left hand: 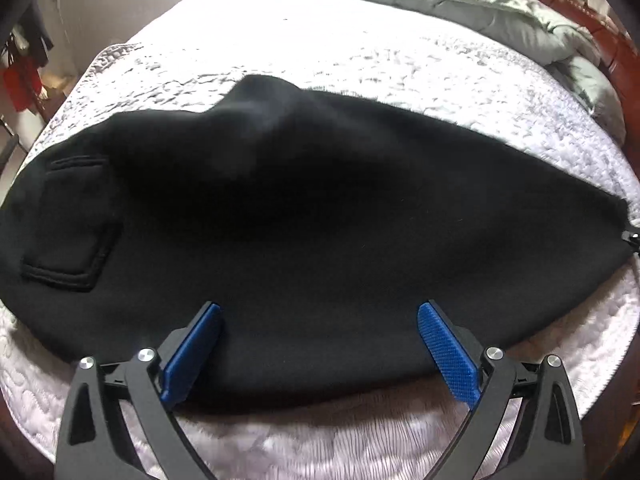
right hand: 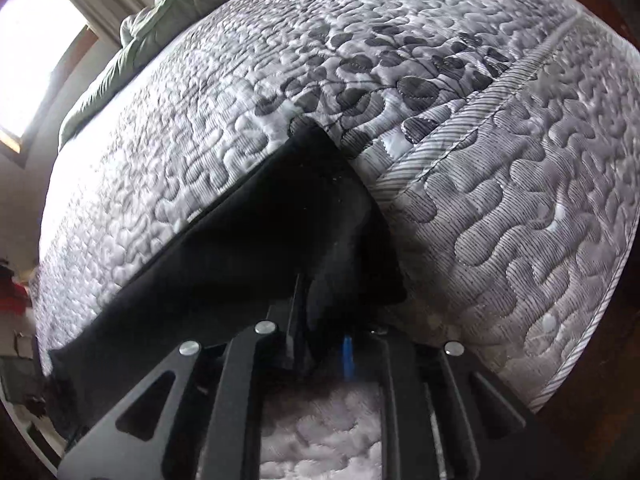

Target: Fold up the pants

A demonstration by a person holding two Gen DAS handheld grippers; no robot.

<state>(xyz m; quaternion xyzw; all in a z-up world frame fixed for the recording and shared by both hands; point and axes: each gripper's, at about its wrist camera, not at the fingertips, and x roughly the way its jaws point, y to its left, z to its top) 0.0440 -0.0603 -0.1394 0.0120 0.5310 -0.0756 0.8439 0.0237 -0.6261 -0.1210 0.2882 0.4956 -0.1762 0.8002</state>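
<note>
Black pants [left hand: 304, 216] lie spread across the quilted bed, folded lengthwise, with a back pocket [left hand: 68, 224] showing at the left. My left gripper [left hand: 318, 316] is open, its blue pads [left hand: 448, 352] wide apart above the pants' near edge, holding nothing. In the right wrist view the pants [right hand: 256, 240] run from lower left up to a pointed end. My right gripper [right hand: 320, 344] is shut on that end of the pants, the cloth bunched between the jaws and hiding most of the pads.
The white-grey quilted mattress cover [left hand: 360, 52] [right hand: 500, 200] fills both views. A grey-green duvet [left hand: 500, 12] is heaped at the far side. A wooden bed frame [left hand: 600, 28] edges the right. A bright window [right hand: 32, 48] is at left.
</note>
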